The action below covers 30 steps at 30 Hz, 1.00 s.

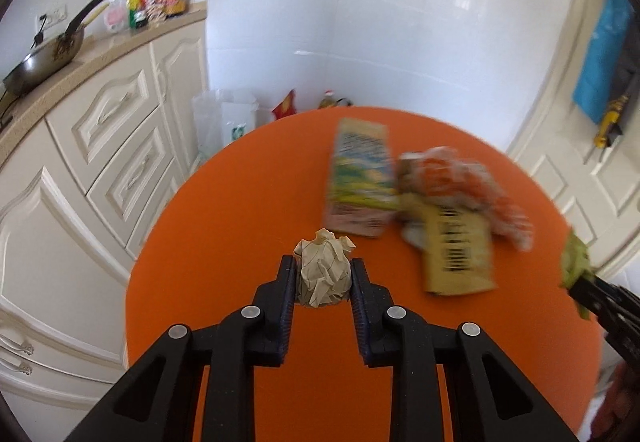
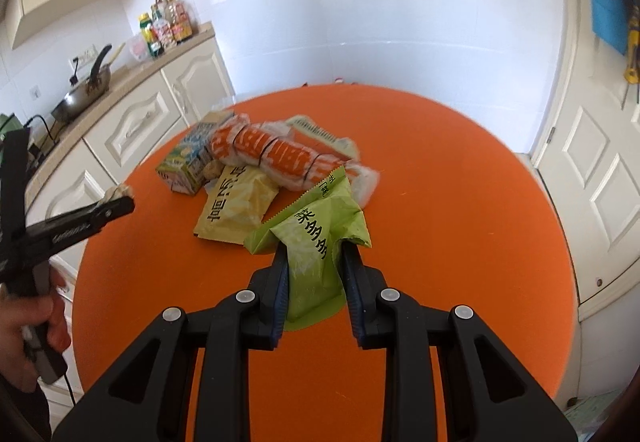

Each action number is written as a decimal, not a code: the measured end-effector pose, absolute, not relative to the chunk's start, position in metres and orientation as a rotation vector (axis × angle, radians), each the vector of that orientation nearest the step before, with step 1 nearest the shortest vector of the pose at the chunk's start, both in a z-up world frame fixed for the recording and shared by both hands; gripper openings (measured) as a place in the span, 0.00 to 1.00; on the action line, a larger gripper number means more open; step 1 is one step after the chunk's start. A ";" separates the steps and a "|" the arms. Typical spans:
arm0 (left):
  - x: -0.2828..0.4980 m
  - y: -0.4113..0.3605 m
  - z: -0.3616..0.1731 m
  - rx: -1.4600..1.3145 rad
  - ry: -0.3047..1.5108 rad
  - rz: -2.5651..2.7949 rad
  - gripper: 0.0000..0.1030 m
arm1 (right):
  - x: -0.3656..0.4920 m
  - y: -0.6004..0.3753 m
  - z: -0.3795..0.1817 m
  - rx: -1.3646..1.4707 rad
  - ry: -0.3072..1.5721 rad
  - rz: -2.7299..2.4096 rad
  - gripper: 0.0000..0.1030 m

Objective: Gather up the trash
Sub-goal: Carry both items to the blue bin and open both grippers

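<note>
**A:** What does the left gripper [image 1: 323, 274] have?

**B:** A crumpled ball of tan paper [image 1: 324, 269] — creased all over, roughly round, so it has no long axis to speak of. The jaws are pinching it from both sides, over the round orange counter [image 1: 208, 282] towards its near-left edge.

**A:** And the right gripper [image 2: 314, 268]?

**B:** Its jaws are pressed on a light green snack wrapper [image 2: 316, 234] with dark printed characters and a serrated seal. The wrapper is creased where it is pinched. Its long axis runs away from the camera, the serrated end pointing to the far side of the counter and a little left, the other end hanging out below the jaws. It appears lifted off the surface, though I cannot tell that for sure.

**A:** The rest of the trash?

**B:** Clustered left of the counter's middle, towards its far-left edge. A yellow packet [image 2: 236, 208] lies flat, its long axis running from near-left to far-right. Overlapping its far end is an orange-and-white wrapped bundle [image 2: 276, 156], lying crosswise, left to right. Touching the bundle's left end is a small carton [image 2: 186, 162] on its side. Behind the bundle sits a pale green ridged piece [image 2: 320, 134] — I cannot tell what it is.

**A:** Anyone in view?

**B:** A hand [image 2: 28, 326] gripping the left gripper's handle, at the counter's left edge.
</note>
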<state>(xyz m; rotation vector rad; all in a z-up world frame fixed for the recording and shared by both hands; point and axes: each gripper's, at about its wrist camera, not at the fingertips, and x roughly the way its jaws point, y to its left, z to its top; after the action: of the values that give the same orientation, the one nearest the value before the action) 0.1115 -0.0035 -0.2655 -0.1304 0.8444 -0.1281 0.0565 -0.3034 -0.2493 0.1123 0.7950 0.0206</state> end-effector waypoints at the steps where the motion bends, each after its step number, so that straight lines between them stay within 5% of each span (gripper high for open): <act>1: 0.105 -0.010 -0.259 -0.127 0.831 -0.145 0.21 | 0.052 -0.308 -0.244 0.123 0.781 0.016 0.24; 15: 0.030 -0.117 -0.169 -0.035 0.639 -0.416 0.21 | -0.019 -0.379 -0.171 0.169 0.585 -0.092 0.24; 30: 0.014 -0.250 -0.132 0.072 0.543 -0.749 0.21 | -0.120 -0.496 -0.120 0.215 0.427 -0.364 0.24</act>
<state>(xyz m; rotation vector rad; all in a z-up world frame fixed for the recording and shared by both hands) 0.0136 -0.2504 -0.1323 0.0719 0.5427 -0.7491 -0.1200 -0.4964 -0.1203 0.2151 0.4269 -0.3641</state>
